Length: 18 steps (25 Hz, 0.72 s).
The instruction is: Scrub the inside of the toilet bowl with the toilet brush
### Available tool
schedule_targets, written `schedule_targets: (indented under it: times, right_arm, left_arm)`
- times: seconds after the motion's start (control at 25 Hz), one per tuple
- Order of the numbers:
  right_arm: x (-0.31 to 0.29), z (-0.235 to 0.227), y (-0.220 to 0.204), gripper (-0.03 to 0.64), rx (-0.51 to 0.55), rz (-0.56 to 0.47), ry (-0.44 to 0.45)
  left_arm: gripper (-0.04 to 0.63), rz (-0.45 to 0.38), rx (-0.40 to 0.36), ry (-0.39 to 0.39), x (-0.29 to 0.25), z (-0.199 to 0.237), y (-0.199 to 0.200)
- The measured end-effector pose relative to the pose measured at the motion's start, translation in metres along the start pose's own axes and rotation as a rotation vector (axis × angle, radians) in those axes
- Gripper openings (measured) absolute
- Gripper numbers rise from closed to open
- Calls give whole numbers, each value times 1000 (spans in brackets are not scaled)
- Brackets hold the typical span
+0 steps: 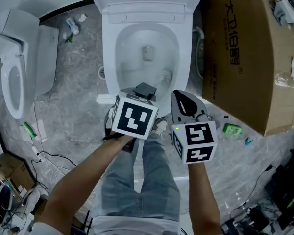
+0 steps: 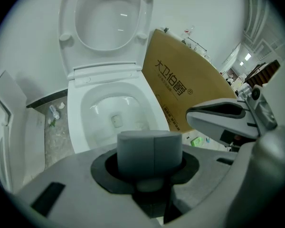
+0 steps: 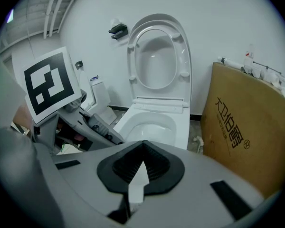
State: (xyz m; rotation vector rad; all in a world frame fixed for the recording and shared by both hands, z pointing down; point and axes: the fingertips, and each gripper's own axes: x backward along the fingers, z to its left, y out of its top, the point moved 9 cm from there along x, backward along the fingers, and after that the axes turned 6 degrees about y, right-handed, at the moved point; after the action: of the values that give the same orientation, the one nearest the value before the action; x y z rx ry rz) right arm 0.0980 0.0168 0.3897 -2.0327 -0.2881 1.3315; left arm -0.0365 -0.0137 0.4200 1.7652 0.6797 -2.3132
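The left claw [image 1: 143, 92] is clamped on the grey cylindrical handle of the toilet brush [image 2: 149, 151], over the near rim of the white toilet bowl [image 1: 110, 58]. The right claw [image 3: 141, 170] is closed on nothing. A brown cardboard box [image 1: 250, 48] printed 大卫伯爵 crowds the bowl's right side. A second white toilet [image 1: 12, 77] stands to the left across open grey marble floor [image 1: 73, 82].
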Motion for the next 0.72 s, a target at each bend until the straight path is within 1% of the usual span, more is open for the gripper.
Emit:
schedule_targets:
  times: [0.2,0.4,0.6,0.72]
  right_arm:
    - [-4,0,-2,2,-15,0,-3]
    - [-8,0,-3,2,-18,2,-3]
    - [-16,4,-2,3,-20,-1,11]
    - [-24,8,0,2,-21,-2,22]
  left_arm:
    - [156,-38,10,9,1,2,12]
    - [156,-69,18,15,-6,4,11]
    - [156,-76,65,50,-9,17,7]
    - [156,-83,67,58,-15,22,6]
